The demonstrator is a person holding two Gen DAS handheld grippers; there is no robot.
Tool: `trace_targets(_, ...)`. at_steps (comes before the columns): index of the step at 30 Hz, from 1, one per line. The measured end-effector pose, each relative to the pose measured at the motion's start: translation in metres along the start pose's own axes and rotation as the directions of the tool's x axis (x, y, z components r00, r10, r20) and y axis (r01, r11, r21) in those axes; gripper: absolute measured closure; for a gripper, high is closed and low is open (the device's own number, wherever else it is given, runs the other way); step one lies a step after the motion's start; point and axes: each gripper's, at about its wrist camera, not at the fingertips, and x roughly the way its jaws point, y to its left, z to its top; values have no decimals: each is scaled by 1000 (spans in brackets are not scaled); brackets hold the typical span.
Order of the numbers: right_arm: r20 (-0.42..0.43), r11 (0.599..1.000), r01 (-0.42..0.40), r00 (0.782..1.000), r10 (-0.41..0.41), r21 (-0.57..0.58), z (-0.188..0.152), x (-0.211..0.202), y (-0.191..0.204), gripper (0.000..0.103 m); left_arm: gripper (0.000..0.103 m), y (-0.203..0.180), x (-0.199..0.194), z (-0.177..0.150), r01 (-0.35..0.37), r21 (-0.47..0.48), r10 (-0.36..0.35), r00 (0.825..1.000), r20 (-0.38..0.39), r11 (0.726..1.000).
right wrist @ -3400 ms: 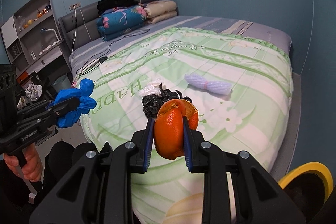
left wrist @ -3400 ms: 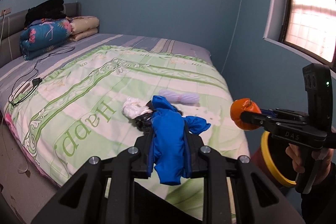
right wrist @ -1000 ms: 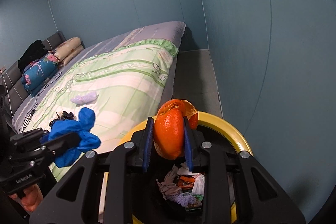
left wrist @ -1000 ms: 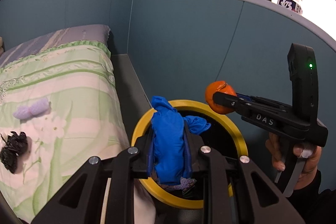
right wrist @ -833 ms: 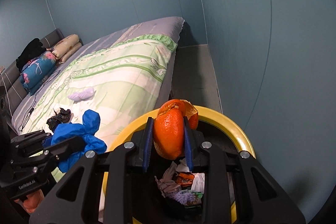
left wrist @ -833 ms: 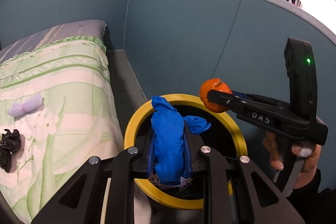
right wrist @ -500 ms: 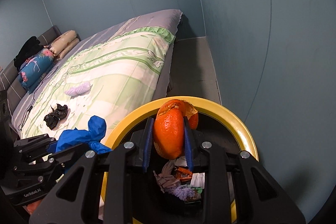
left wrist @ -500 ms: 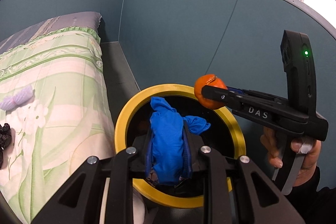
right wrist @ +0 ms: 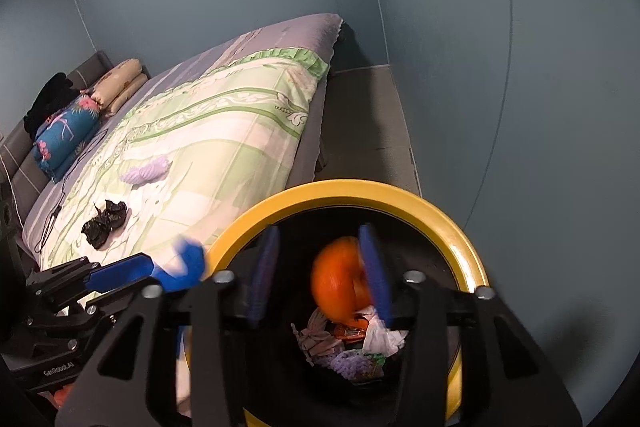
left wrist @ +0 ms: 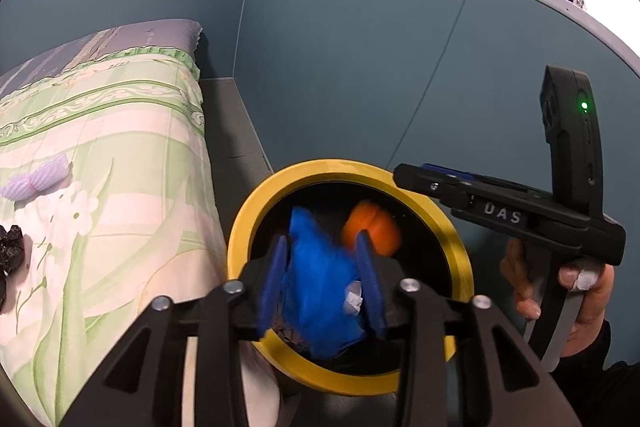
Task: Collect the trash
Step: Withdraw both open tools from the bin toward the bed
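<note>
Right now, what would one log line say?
left gripper: open, glove dropping | right gripper: open, peel dropping | bin: below | bed: trash left

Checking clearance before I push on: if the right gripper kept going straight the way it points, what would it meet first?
Probably the orange peel, blurred between the right gripper's just-opened jaws, apparently dropping free. Past it lies the litter inside the yellow-rimmed bin. Depth is hard to judge.
</note>
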Motion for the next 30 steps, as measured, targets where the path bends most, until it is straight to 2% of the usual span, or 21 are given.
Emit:
trace_targets(2,6,1000,1,1000,-1,9,1,-1,-1,60,47,2,-4,0,-7,-12,8,1000,17,1000)
trace_targets(7,29,999,20,999,-21,36,4,-5,-5,60,32,6,-13,1,-6,-36,7,999,48,999)
trace_targets(9,40,999,16,999,-18,40,5,-8,-6,54,25,10,-17,2,-9,-40,11,998,57,999)
trace_targets(10,50,999,17,999,-19,38,6,-10,-5,46,22,12,-19,2,-18,-46,21,998,66,999)
trace_targets(12,64,999,15,998,-17,30,7,-12,-2,43,15,18,-24,4,-27,-65,33,996,85,998)
trace_targets(14,82,1000,-1,997,0,15,9,-15,4,36,14,27,-29,5,-31,-87,39,994,99,996)
trace_targets(21,136,997,-51,989,59,-60,18,-20,34,26,9,55,-52,7,-107,-130,126,981,145,986)
trace_targets(30,182,978,-123,971,154,-169,36,-17,90,15,8,111,-98,0,-180,-216,225,953,204,960)
